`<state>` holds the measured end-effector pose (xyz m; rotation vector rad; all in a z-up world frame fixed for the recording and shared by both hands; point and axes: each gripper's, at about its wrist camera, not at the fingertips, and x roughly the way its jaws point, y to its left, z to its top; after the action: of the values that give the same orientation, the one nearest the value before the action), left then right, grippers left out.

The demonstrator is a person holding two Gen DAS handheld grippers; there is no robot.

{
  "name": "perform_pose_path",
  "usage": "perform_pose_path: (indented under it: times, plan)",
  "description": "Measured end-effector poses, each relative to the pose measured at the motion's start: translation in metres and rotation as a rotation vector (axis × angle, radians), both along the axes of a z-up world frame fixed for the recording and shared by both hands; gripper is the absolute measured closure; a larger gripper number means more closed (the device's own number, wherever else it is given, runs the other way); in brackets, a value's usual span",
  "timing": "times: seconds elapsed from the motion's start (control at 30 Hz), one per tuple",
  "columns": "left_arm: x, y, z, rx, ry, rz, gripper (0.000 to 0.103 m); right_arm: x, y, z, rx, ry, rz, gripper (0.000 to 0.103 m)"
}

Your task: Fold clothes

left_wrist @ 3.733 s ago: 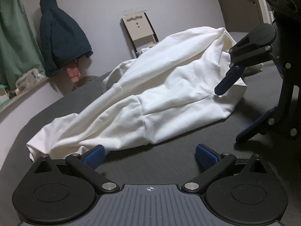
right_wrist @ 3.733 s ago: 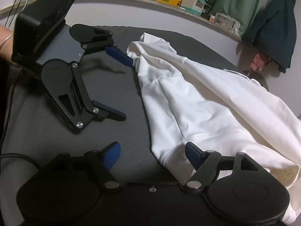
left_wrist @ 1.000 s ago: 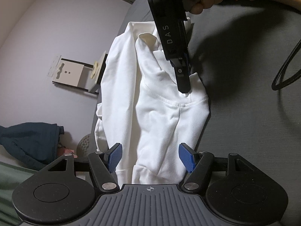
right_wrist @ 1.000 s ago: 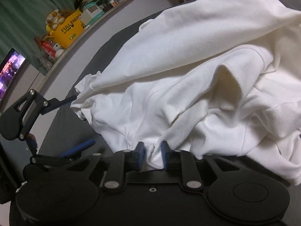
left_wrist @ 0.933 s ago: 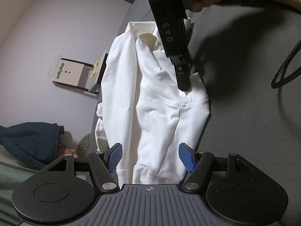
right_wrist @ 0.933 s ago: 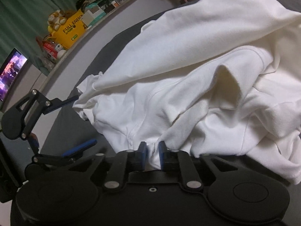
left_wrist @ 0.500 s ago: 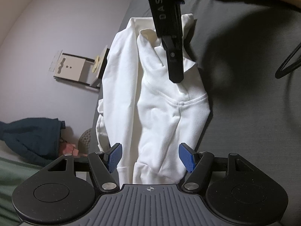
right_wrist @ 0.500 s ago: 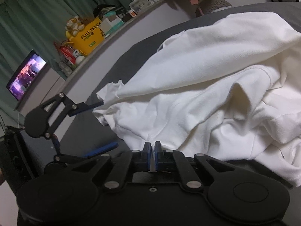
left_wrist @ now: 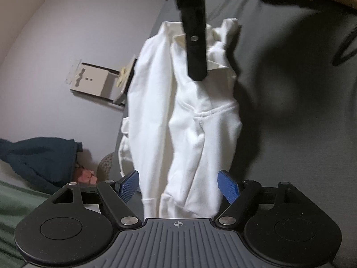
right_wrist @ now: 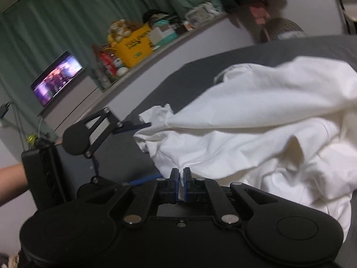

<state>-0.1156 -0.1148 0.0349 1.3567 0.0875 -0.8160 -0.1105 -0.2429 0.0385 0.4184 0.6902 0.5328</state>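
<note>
On the dark grey bed (left_wrist: 290, 116) lies the white garment (left_wrist: 189, 138), bunched and partly lifted. From the left wrist view, the left gripper (left_wrist: 178, 186) has its blue pads (left_wrist: 227, 186) standing wide and opening, with the garment's near end between them but not pressed; the right gripper (left_wrist: 197, 76) hangs over the far end, its grip hidden from this side. Only the right wrist view shows that grip: the right gripper's pads are closed on a pinch of the garment's edge. That view alone also shows a green curtain (right_wrist: 67, 22), a lit screen (right_wrist: 57, 78) and a cluttered shelf (right_wrist: 142, 38).
</note>
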Motion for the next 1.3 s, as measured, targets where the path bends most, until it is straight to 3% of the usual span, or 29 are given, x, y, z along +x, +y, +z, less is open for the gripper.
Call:
perform_pose_path:
  times: [0.33, 0.77, 1.3]
  plan:
    - [-0.008, 0.005, 0.015, -0.022, -0.016, -0.066, 0.025, -0.005, -0.003, 0.005, -0.019, -0.048, 0.013, 0.098]
    - [-0.010, 0.009, 0.045, -0.083, 0.056, -0.055, 0.025, -0.008, -0.003, 0.007, -0.027, -0.093, 0.019, 0.098]
    - [-0.005, -0.002, 0.036, -0.041, 0.119, -0.080, 0.030, -0.007, -0.007, 0.006, -0.004, -0.103, 0.000, 0.098]
